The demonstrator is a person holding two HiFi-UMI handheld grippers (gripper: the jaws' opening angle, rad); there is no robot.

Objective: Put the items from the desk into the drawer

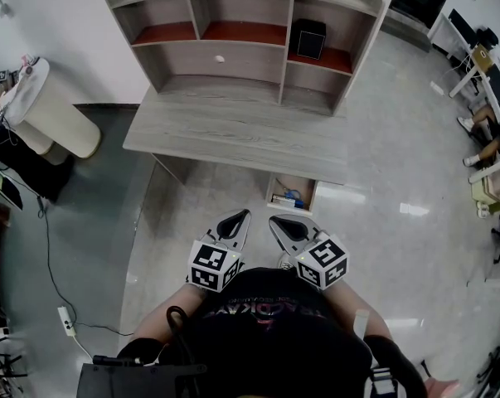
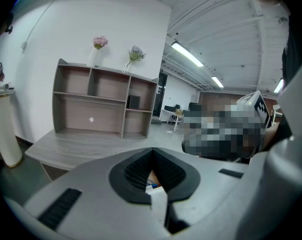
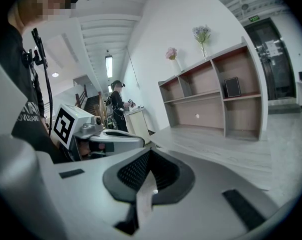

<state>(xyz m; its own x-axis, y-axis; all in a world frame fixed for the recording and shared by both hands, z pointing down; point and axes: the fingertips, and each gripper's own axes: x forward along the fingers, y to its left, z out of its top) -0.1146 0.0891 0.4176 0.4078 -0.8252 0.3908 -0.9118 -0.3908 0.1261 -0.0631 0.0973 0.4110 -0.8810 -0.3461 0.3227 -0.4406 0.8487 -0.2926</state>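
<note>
From above, the head view shows the person holding the left gripper (image 1: pixel 240 219) and the right gripper (image 1: pixel 279 223) side by side, close to the body and near each other. Both point at the desk (image 1: pixel 233 135). Under the front edge of the desk, on its right side, the drawer (image 1: pixel 309 196) is pulled open. Some small things (image 1: pixel 288 197) lie inside it, one of them blue. The left gripper view shows its two jaws pressed together with nothing between them. In the little gap below the tips there is a peek of the drawer and the blue thing. The right gripper view also shows its jaws closed together on nothing. That view does not show the drawer, but it shows the left gripper beside it and another person (image 3: pixel 115 104) standing far back in the room. Both gripper views show two flowers (image 2: pixel 99 42) on top of the shelf (image 1: pixel 233 65). The black box (image 1: pixel 308 38) sits in a right-hand cubby.
</note>
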